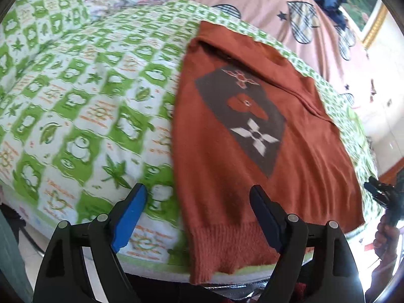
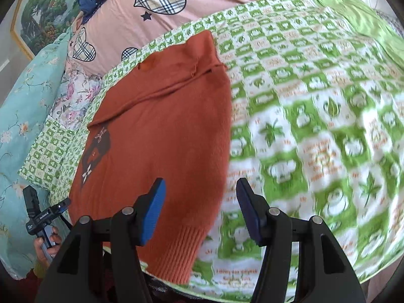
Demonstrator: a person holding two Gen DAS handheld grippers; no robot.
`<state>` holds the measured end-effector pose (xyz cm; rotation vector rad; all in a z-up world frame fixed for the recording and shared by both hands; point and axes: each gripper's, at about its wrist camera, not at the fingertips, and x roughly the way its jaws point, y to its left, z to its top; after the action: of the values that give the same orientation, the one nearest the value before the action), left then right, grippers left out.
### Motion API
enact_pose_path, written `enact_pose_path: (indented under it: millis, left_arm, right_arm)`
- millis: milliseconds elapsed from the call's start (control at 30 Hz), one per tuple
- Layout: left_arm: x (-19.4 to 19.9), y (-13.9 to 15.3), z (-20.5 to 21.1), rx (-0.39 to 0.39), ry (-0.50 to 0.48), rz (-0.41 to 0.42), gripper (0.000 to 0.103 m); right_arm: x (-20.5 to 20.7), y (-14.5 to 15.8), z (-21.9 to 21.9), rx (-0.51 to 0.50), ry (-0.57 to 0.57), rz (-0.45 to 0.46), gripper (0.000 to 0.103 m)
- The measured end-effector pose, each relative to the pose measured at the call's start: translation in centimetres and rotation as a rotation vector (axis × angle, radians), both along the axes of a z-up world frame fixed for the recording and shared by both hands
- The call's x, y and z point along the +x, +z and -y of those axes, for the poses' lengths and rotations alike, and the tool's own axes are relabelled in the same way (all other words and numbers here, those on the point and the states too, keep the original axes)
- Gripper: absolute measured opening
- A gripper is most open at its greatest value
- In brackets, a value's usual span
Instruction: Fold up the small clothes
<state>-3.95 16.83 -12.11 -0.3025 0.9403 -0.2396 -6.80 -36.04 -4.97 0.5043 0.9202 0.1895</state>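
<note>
Left tool (image 1: 198, 197): released, jaws wide, empty, poised over the hem's left corner at 6 o'clock.
Right tool (image 2: 200, 192): released, empty, straddling the hem's right edge.
Sweater (image 1: 227, 151): orange, lying flat on the green checked blanket (image 1: 75, 101), hem toward the bed's near edge, collar at 12 o'clock.
Risk: the ribbed hem overhangs the edge (a shallow pinch could catch one layer only), so the fold would skew or the sweater slide off.
Writing: orange print on the blanket, too blurred to read; small label on the other tool, illegible.

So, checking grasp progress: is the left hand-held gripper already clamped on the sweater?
No, the left hand-held gripper is open, above the sweater hem.
</note>
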Motion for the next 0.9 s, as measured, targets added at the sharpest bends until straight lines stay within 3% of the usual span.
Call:
enact_pose_path:
  millis: [133, 367, 433, 500, 567, 767, 867, 900]
  left_arm:
    - [-0.5, -0.2, 0.6, -0.074, -0.078, -0.003, 0.083]
    - [-2.5, -0.4, 0.9, -0.097, -0.181, 0.001, 0.082]
    - [-2.9, -0.5, 1.1, -0.113, -0.202, 0.003, 0.075]
    - [-3.3, -0.7, 1.4, -0.123, -0.218, 0.011, 0.047]
    - [-3.0, -1.3, 1.7, -0.139, -0.24, -0.019, 0.037]
    - [-2.4, -1.7, 1.7, -0.162, -0.276, -0.043, 0.037]
    - [-2.1, -1.9, 1.3, -0.183, -0.28, -0.055, 0.036]
    - [-2.1, -1.9, 1.2, -0.181, -0.28, -0.053, 0.034]
  right_arm:
    - [-1.1, -1.9, -0.6, 0.058, 0.026, -0.031, 0.059]
    - [-3.4, -2.2, -1.7, 0.11, 0.122, 0.016, 0.059]
    - [-3.5, -2.3, -2.6, 0.124, 0.162, 0.024, 0.059]
    - [-3.4, -2.4, -3.4, 0.135, 0.192, 0.034, 0.059]
    - [-3.3, -2.8, -3.9, 0.16, 0.206, 0.038, 0.058]
    - [-3.2, -3.9, -1.0, 0.367, 0.128, 0.032, 0.051]
    - [-3.1, -3.5, -0.4, 0.34, 0.105, 0.031, 0.047]
    - [-2.9, -3.5, -0.5, 0.33, 0.109, 0.026, 0.039]
